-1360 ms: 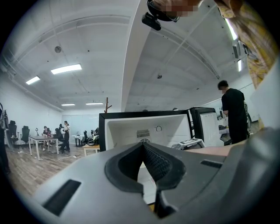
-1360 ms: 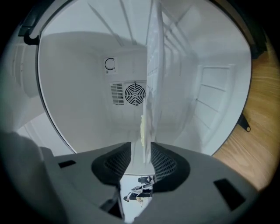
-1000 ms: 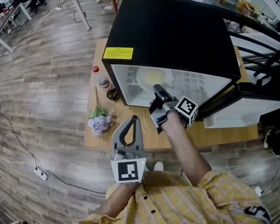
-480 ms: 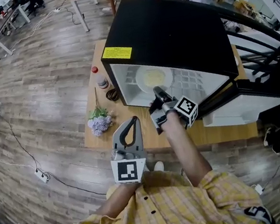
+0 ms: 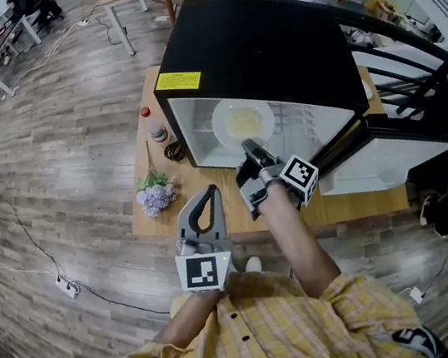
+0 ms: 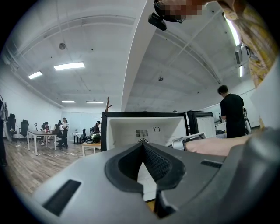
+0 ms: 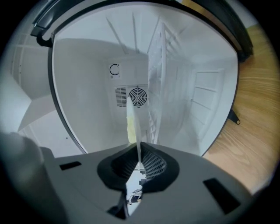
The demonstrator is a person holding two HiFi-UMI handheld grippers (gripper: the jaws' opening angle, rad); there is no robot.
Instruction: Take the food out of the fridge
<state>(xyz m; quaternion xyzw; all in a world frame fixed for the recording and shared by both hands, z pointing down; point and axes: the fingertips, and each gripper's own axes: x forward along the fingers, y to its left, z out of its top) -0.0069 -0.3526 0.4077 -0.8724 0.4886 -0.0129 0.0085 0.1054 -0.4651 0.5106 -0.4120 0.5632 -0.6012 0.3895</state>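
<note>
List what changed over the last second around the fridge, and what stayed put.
The right gripper took hold of the plate of yellow food: its jaws are closing, pinching the rim. The plate is still inside the fridge; the left gripper stays shut and empty in front of it.

Plank floor point(image 5: 77, 155) fills my remote feed to the left of the left hand-held gripper point(image 5: 212, 193), a white power strip point(image 5: 65, 280) trailing cable across it. Long desks point(image 5: 4, 40) stand far beyond, a black railing point(image 5: 422, 71) well to its right. Strip lights point(image 6: 70, 66) glow on the white ceiling point(image 6: 96, 39).
</note>
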